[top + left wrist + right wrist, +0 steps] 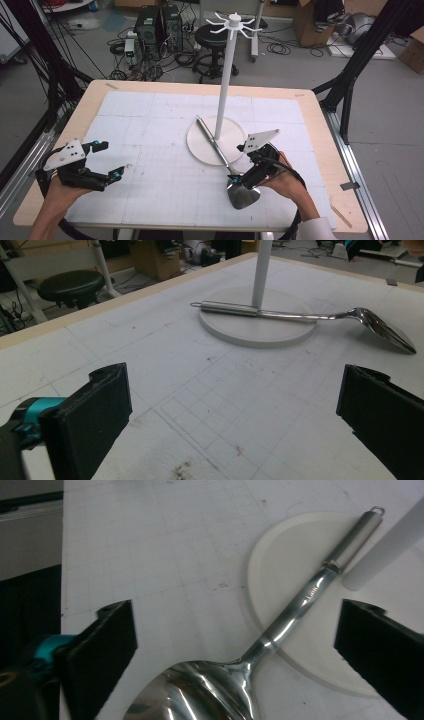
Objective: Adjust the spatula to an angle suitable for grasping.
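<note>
A steel spatula (223, 159) lies on the table (310, 107), its handle across the round base of a white hook stand (227, 75), blade on the gridded mat (150, 130). The right gripper (245, 181) hovers at the blade, jaws wide, holding nothing. The left gripper (111, 160) rests well apart, open and empty.

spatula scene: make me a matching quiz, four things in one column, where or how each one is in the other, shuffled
1 spatula
2 stand
3 left gripper
4 right gripper

a open, over bare mat near the table's left edge
b upright, hooks on top
c open, at the steel blade
d lying flat, handle across the round base

Pairs: 1-d, 2-b, 3-a, 4-c
</note>
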Available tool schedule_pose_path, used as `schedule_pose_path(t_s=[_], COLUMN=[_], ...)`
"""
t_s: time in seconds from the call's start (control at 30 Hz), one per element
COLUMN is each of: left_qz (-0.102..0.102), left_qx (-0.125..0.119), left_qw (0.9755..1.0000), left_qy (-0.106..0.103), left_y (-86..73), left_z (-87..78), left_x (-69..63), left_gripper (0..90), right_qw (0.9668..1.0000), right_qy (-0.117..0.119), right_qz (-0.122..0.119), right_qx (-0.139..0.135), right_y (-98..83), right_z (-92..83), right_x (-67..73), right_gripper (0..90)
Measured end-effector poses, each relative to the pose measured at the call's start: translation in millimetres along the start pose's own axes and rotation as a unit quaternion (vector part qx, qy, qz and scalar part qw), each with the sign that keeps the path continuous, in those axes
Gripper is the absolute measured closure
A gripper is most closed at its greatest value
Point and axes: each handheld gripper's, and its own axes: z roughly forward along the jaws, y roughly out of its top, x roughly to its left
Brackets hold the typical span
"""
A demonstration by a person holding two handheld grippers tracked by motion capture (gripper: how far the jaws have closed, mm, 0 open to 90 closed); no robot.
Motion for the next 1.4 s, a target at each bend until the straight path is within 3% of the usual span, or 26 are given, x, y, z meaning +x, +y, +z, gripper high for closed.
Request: schedule_pose_path(t_s=[0.07,0.13,0.2,0.23,0.27,0.43,0.6,0.63,0.93,1.1,1.13,1.4], left_qz=[-0.001,-0.001,-0.001,-0.001,-0.001,-0.001,0.0,-0.001,0.0,0.0,0.001,0.0], left_qx=[-0.002,-0.002,-0.002,-0.002,-0.001,-0.002,0.0,0.0,0.0,0.0,0.0,-0.001], left_qw=[1.0,1.0,1.0,1.0,1.0,1.0,1.0,1.0,1.0,1.0,1.0,1.0], left_qy=[-0.001,-0.001,-0.001,-0.001,-0.001,0.0,-0.001,-0.001,-0.001,-0.003,-0.003,-0.004], left_y=[-0.1,-0.1,-0.1,0.0,0.1,0.2,0.2,0.2,0.2,0.1,0.1,0.1], left_z=[-0.1,-0.1,-0.1,-0.3,-0.3,-0.4,-0.1,0.0,0.0,0.6,0.8,0.7], left_x=[0.2,0.2,0.3,0.4,0.5,0.5,0.3,0.3,0.3,-0.2,-0.3,-0.2], left_gripper=[1.7,1.7,1.7,1.7,1.7,1.7,1.7,1.7,1.7,1.7,1.7,1.7], right_qw=[0.9999,0.9997,0.9995,0.999,0.999,0.9971,0.9957,0.9945,0.9895,0.986,0.984,0.9793], right_qy=[0.008,0.016,0.018,0.03,0.03,0.049,0.051,0.054,0.058,0.049,0.046,0.04], right_qz=[0.0,-0.001,0.001,0.008,0.008,0.021,0.012,0.005,-0.024,-0.029,-0.03,-0.037], right_qx=[0.009,0.017,0.024,0.033,0.033,0.054,0.077,0.089,0.13,0.157,0.169,0.195], right_y=[2.6,4.7,5.8,6.5,6.5,6.9,8.0,8.5,11.6,12.0,12.0,11.0], right_z=[5.2,9.6,13.2,16.8,16.8,24.2,30.8,34.3,46.2,52.8,56.2,63.5], right_x=[0.7,1.5,2.0,1.9,1.9,2.4,2.8,3.4,5.6,8.1,8.5,8.4], right_gripper=[7.4,18.0,19.4,28.5,28.5,45.5,60.1,66.3,89.2,89.5,89.7,89.7])
